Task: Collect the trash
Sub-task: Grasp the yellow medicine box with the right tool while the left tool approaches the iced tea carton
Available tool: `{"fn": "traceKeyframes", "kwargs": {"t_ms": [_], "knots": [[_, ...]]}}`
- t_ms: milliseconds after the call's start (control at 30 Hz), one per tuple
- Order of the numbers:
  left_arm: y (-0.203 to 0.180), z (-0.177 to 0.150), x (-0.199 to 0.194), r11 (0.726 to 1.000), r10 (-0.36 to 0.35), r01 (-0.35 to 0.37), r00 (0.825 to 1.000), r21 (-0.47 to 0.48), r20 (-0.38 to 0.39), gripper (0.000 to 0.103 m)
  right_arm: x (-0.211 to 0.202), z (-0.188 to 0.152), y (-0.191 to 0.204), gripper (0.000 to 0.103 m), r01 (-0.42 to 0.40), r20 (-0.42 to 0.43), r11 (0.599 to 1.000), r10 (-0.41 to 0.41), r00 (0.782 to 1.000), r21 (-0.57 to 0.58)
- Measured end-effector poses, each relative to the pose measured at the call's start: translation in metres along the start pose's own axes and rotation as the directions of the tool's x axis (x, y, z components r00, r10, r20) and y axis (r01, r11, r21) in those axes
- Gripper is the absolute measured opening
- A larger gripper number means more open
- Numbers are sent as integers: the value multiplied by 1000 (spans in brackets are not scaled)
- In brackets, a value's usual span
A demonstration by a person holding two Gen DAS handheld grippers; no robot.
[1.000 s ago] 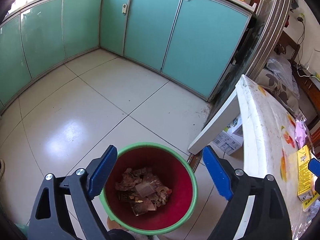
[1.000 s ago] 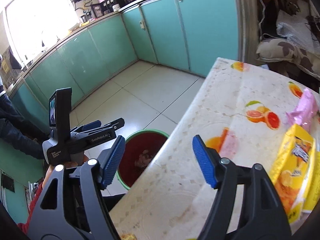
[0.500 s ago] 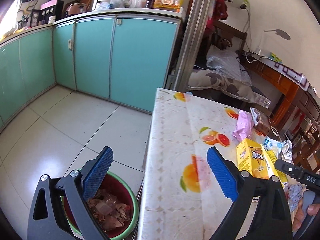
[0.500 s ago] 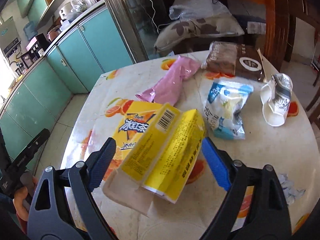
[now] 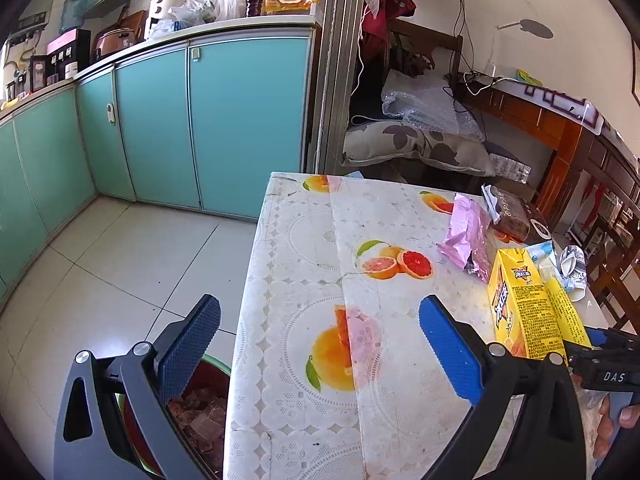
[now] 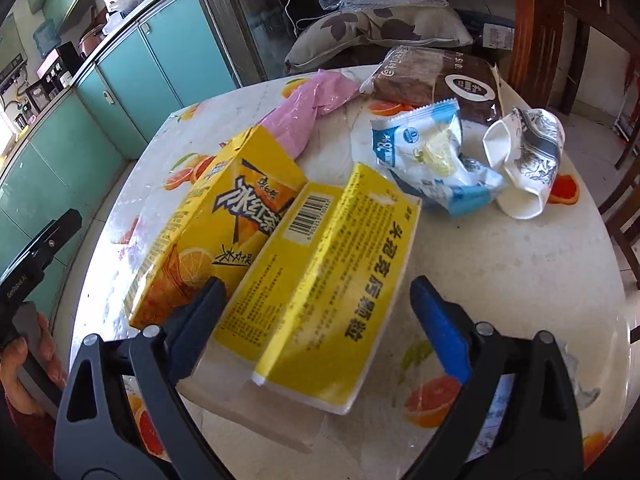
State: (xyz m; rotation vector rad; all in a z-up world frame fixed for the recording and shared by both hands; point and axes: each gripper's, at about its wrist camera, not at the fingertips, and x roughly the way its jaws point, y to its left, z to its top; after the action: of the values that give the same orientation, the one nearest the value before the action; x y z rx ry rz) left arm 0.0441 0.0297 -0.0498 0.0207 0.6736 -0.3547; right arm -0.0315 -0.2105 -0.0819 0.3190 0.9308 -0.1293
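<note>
Right wrist view: the right gripper (image 6: 316,312) hangs over the near end of a flattened yellow carton (image 6: 320,280), one blue pad on each side of it and neither pressing on it.
Jaws, right: spread wide, having just been opening further; the carton lies between them but is not held.
Jaws, left: the left gripper (image 5: 320,344) has also just been opening, is spread full wide and holds nothing, with bare tablecloth between the pads.
Long axis: the flattened carton runs away from the right gripper, slightly up to the right, so the pads straddle its width; a pinch across that width looks likely to catch it.
Neighbour: a second yellow carton (image 6: 216,232) lies just beside it on the left, close to the left pad, and may get caught in the grip.
Nearer hand: the right; the left is off toward the table's edge.
Other trash: pink wrapper (image 6: 304,112), blue-and-white packet (image 6: 432,160), crushed paper cup (image 6: 524,160), brown bag (image 6: 436,80), all farther back.
Bin: red bucket (image 5: 200,412) on the floor beside the table, under the left gripper, already holding scraps.
Surface: table (image 5: 304,264) with a fruit-print cloth.
Room: teal cabinets (image 5: 224,120), pale tiled floor.
</note>
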Motion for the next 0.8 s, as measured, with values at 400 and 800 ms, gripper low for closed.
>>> {"fn": "traceKeyframes", "kwargs": {"t_ms": [400,800], "knots": [[-55,3,3,971,-233,234,972,47,-28,95,-46,-4,-7,18,-114,147,993,109,983,20],[-82,-18,0,966,-256,258,964,14,-71,95,-39,-17,-9,55,2,78,998,4,997,-67]]}}
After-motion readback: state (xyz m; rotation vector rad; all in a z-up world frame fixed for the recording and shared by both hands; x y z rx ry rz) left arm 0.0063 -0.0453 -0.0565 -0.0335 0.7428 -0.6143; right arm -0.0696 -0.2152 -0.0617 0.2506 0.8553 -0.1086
